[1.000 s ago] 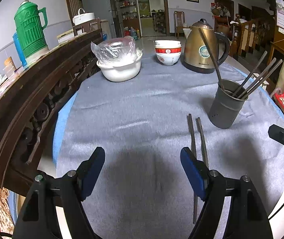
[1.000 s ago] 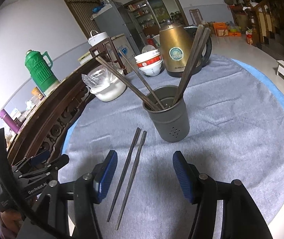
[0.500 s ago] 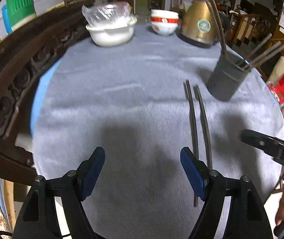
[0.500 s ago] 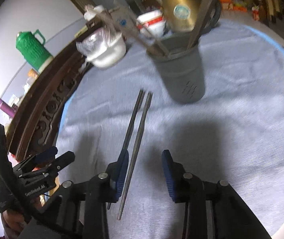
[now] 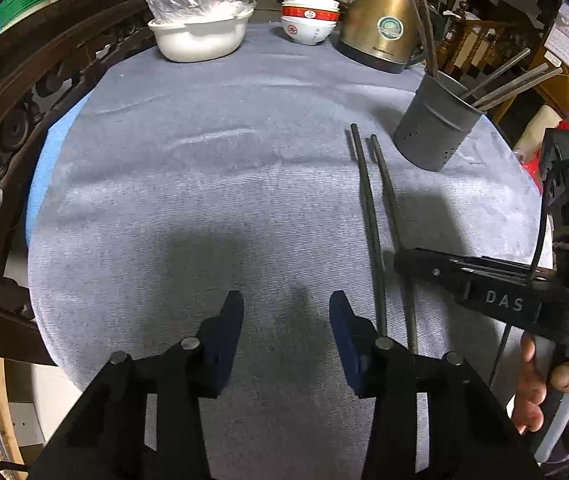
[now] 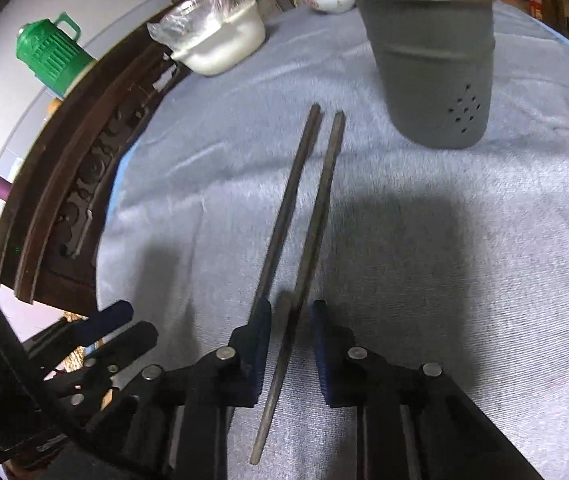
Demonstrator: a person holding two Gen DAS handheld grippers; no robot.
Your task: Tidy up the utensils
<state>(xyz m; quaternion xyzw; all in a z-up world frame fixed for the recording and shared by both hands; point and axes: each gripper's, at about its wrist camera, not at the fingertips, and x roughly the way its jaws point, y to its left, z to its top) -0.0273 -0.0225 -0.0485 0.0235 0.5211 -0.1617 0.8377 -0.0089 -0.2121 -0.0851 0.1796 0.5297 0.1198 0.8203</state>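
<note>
Now, picking up the two loose chopsticks (image 6: 318,200), so as to put them in the grey cup (image 6: 432,60) with the other sticks. Found flat on the table (image 6: 444,240), side by side, just in front of the grey cup, far tips near its foot. Have just been closing the fingers of the right gripper (image 6: 290,312) over the ends farthest from the cup. Got one stick in the gap between the fingers, the other half hidden behind one finger. Not pinched yet, it seems: a little gap on each side. Have just been closing the fingers of the left gripper (image 5: 287,308) too, well off to the left of the cup, with nothing between them but bare cloth.

Next, probably: squeeze until both sticks are caught together, lift, tip them upright, lower them into the cup. Take care not to catch only one, or to knock the cup over.

All set on a round table under a soft grey cloth (image 5: 164,140), blue at the edge. Behind the cup, a gold kettle (image 5: 380,28), stacked red and white bowls (image 5: 310,20), and a white bowl (image 5: 200,36) with a plastic bag. Far to the left of the cup, a dark carved wooden rail (image 5: 24,120) and a green flask (image 6: 52,56). Room behind too dim to tell much.
</note>
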